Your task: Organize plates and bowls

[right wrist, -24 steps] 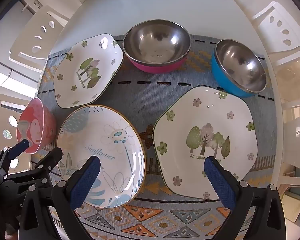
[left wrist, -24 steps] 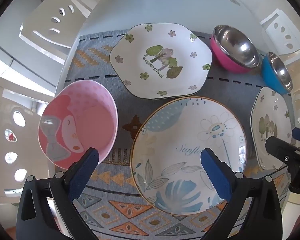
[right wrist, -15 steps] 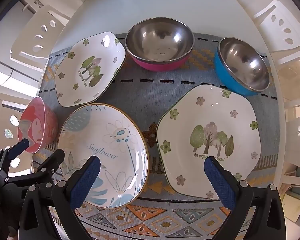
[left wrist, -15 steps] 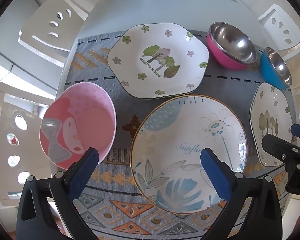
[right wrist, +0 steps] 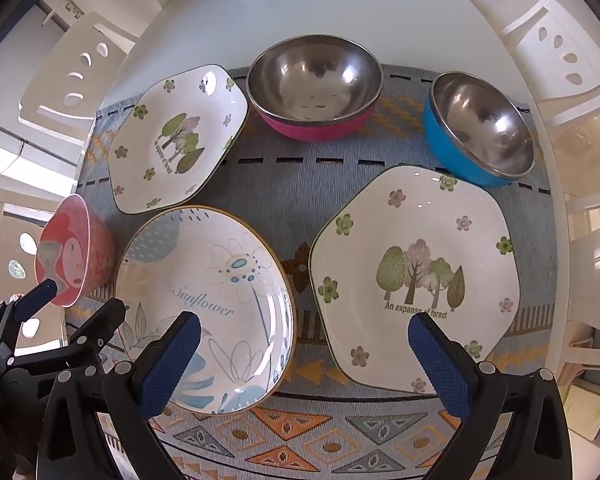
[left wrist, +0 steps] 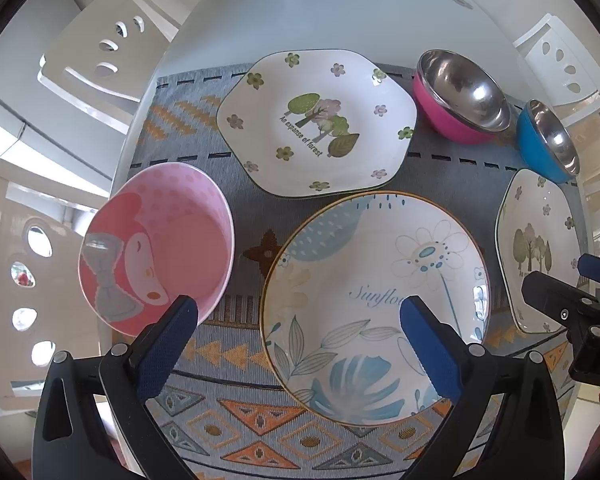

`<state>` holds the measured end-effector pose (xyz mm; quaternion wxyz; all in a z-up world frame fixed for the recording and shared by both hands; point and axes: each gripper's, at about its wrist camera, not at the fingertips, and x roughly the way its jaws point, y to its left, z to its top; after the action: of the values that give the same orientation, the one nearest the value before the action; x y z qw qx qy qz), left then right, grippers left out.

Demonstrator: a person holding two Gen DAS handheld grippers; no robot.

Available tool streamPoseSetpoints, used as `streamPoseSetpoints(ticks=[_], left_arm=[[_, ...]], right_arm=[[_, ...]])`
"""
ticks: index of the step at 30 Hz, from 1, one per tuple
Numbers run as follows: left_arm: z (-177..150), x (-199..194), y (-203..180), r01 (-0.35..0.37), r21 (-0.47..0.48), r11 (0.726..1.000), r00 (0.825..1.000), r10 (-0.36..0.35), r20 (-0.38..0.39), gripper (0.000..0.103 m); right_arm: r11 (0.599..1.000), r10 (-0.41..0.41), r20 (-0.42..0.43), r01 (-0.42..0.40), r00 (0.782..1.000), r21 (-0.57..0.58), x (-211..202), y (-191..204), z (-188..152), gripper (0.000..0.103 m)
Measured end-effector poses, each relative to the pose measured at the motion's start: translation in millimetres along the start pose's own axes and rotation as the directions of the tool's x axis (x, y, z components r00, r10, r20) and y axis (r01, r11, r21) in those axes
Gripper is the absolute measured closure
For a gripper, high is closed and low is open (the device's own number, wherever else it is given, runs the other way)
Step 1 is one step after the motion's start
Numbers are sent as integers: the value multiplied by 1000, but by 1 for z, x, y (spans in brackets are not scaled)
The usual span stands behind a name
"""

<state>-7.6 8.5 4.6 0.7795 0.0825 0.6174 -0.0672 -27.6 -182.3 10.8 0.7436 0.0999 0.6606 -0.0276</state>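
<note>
- Claws: both the left claw (left wrist: 298, 322) and right claw (right wrist: 302, 340) are held wide apart over the mat (right wrist: 300, 200), with nothing gripped.
- Little has changed since a moment ago: the dishes have slid slightly down the views, and no grasp has begun.
- Sunflower plate (left wrist: 374, 300) lies under the left claw, the forest plate (right wrist: 414, 276) under the right.
- Pink bowl (left wrist: 156, 248) overhangs the desk (right wrist: 300, 12) edge; its footing is hidden.
</note>
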Motion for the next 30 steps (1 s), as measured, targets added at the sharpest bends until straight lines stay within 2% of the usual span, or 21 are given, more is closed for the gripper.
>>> streamPoseSetpoints(ticks=[4,30], left_arm=[[0,-1,-1,19,-2,1000,1000,-19,2,2],[-2,-1,-2,6,-19,1000,1000,-6,-19,2]], right_arm=[[1000,2,0,-2,1000,-3,-1,2,-1,0],[1000,-1,-8,1,1000,19,-4,-2,-7,0]])
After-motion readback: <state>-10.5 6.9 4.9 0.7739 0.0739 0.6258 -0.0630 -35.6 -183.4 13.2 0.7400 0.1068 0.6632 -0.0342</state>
